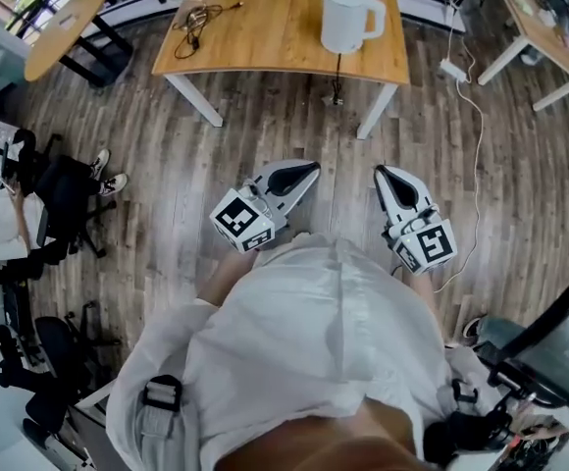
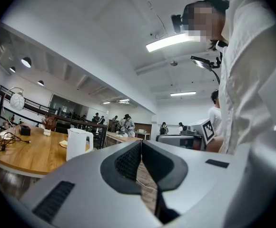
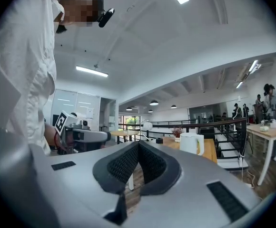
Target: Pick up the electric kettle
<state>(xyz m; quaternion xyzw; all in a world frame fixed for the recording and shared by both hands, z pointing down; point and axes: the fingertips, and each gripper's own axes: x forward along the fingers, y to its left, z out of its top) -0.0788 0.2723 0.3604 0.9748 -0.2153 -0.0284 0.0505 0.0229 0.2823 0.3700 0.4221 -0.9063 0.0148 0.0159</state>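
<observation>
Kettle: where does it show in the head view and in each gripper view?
Head view: kettle at the top, right of centre.
Left gripper view: kettle left of centre, below mid height.
Right gripper view: kettle right of centre, below mid height.
Shared landmark: the wooden table it stands on.

Person, as seen from the floor:
- Loose white shirt (image 1: 304, 341), long-sleeved and softly creased.
- Grey straps (image 1: 155, 430) with black buckles (image 1: 162, 393).
- Left gripper (image 1: 309, 171) and right gripper (image 1: 383, 174): smooth pale grey tapered shells with a black surround at the jaws. Black dimpled pads (image 2: 128, 161) and narrow black ribbed slots (image 2: 54, 201) are set in the casing.
- Each carries a white cube (image 1: 242, 221) printed with black square markers.
</observation>
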